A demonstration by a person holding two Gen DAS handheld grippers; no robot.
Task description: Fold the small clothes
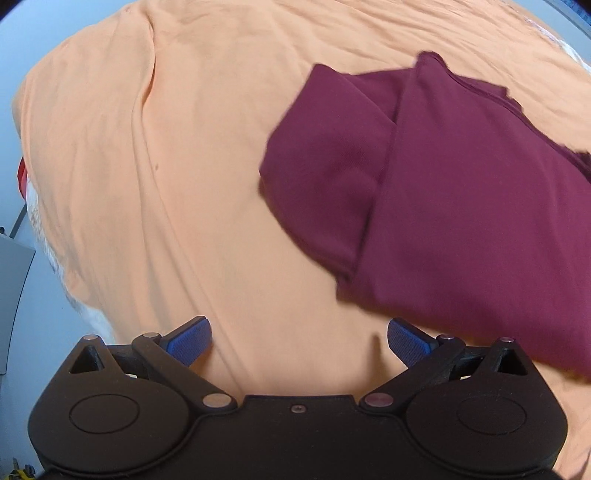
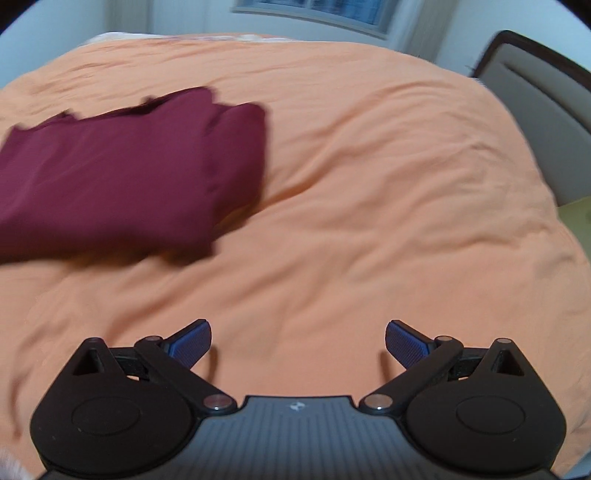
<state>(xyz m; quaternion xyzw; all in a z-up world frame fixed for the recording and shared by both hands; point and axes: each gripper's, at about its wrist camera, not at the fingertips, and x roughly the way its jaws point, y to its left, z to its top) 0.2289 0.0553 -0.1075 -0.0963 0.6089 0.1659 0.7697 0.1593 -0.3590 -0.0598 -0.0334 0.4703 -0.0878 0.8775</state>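
Observation:
A maroon garment [image 1: 443, 192] lies folded on the orange bedspread [image 1: 166, 166], filling the right half of the left wrist view, with one folded layer over another. My left gripper [image 1: 299, 341] hovers open just below and left of its near edge, blue pads [image 1: 190, 341] spread wide, nothing between them. In the right wrist view the same maroon garment [image 2: 122, 177] lies at the left, blurred. My right gripper [image 2: 298, 341] stands open over bare orange bedspread [image 2: 369, 203], well to the right of the garment and holding nothing.
The bedspread's left edge [image 1: 40, 155] drops off toward a pale floor, with a red item [image 1: 22, 177] peeking out there. A padded headboard [image 2: 535, 122] stands at the right, a window [image 2: 314, 13] on the far wall.

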